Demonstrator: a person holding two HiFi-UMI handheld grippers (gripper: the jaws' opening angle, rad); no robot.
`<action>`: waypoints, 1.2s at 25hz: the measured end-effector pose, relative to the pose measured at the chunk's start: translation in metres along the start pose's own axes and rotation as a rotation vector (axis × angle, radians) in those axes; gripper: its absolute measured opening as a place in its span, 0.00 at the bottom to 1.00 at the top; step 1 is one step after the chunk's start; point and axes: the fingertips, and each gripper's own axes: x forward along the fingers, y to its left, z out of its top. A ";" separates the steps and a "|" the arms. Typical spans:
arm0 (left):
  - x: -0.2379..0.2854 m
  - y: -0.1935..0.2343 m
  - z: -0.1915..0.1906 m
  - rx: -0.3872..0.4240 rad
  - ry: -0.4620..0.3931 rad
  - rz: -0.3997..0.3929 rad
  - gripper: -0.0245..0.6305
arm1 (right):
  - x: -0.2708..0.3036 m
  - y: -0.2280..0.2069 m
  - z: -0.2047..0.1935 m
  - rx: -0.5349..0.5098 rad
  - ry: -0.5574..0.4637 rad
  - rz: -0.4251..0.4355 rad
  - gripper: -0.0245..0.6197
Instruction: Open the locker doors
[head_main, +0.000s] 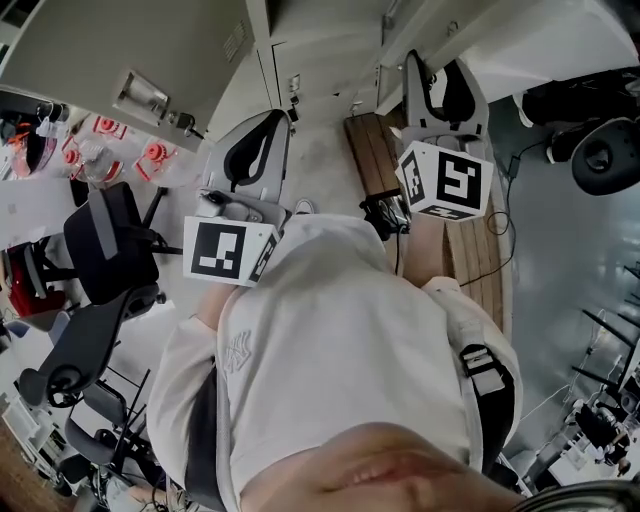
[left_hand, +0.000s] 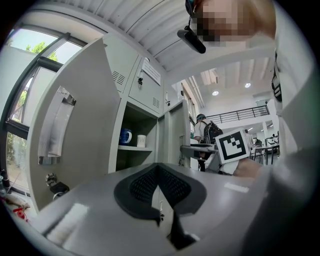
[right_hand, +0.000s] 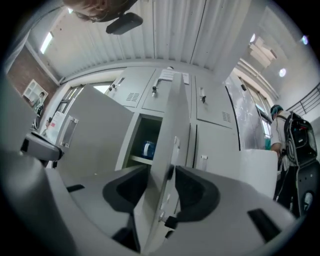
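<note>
The left tongs (left_hand: 159, 190) are pressed together on nothing. The right tongs (right_hand: 162, 187) stand spread astride the free edge of a locker door (right_hand: 172, 125) — pads seemingly not pinching it — so the swing should follow the hinge arc, without twisting. Counted: two doors swung out, the other door (left_hand: 75, 135) left of both tongs; beyond them, one blue mug (left_hand: 125, 136) and one white cup (left_hand: 141, 140).

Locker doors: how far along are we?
Done: one door stands wide open, a blue mug visible past it. In hand: the right gripper straddles a second door's edge, part-swung, pads seemingly not pressing. Left: the upper doors and the lower right door are shut.
</note>
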 end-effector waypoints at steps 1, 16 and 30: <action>0.000 0.001 0.000 -0.003 0.000 0.000 0.04 | -0.001 -0.002 0.003 0.005 -0.011 -0.003 0.26; -0.042 0.016 0.008 -0.017 -0.001 -0.045 0.04 | -0.061 0.073 0.010 0.070 0.013 0.052 0.11; -0.116 0.033 0.003 -0.014 0.026 -0.044 0.04 | -0.100 0.209 0.017 0.208 0.054 0.273 0.07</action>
